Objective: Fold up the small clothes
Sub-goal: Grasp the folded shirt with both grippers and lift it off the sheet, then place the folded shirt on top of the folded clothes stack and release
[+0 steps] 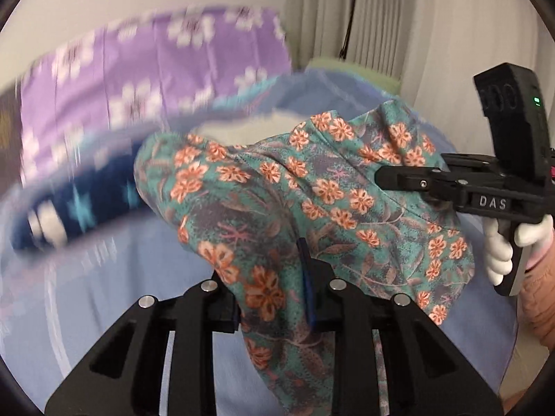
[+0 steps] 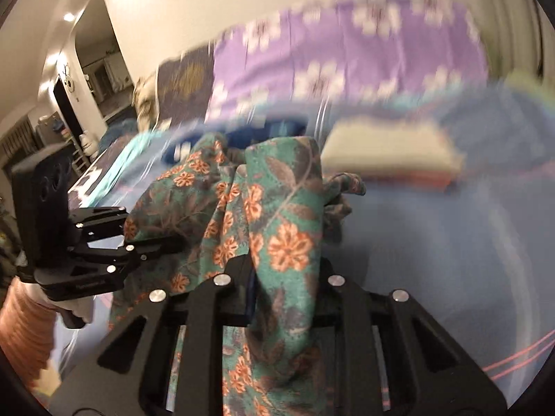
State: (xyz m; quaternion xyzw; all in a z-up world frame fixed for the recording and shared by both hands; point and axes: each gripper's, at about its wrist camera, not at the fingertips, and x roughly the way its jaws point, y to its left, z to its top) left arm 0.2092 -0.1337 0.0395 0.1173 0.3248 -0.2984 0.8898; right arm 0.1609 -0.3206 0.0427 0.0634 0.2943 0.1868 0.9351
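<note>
A small teal garment with orange flowers (image 1: 277, 187) hangs in the air between both grippers, above a light blue bed sheet (image 1: 104, 294). My left gripper (image 1: 274, 294) is shut on a bunched edge of the garment. My right gripper (image 2: 281, 294) is shut on another edge of the garment (image 2: 277, 215). The right gripper also shows in the left wrist view (image 1: 392, 176), at the garment's right side. The left gripper shows in the right wrist view (image 2: 166, 242), at the garment's left side. The background is motion-blurred.
A purple flowered pillow (image 1: 156, 69) lies at the back of the bed. A dark blue starred cloth (image 1: 79, 208) lies to the left. A folded pale stack (image 2: 392, 152) rests on the sheet at back right. Curtains (image 1: 399, 17) hang behind.
</note>
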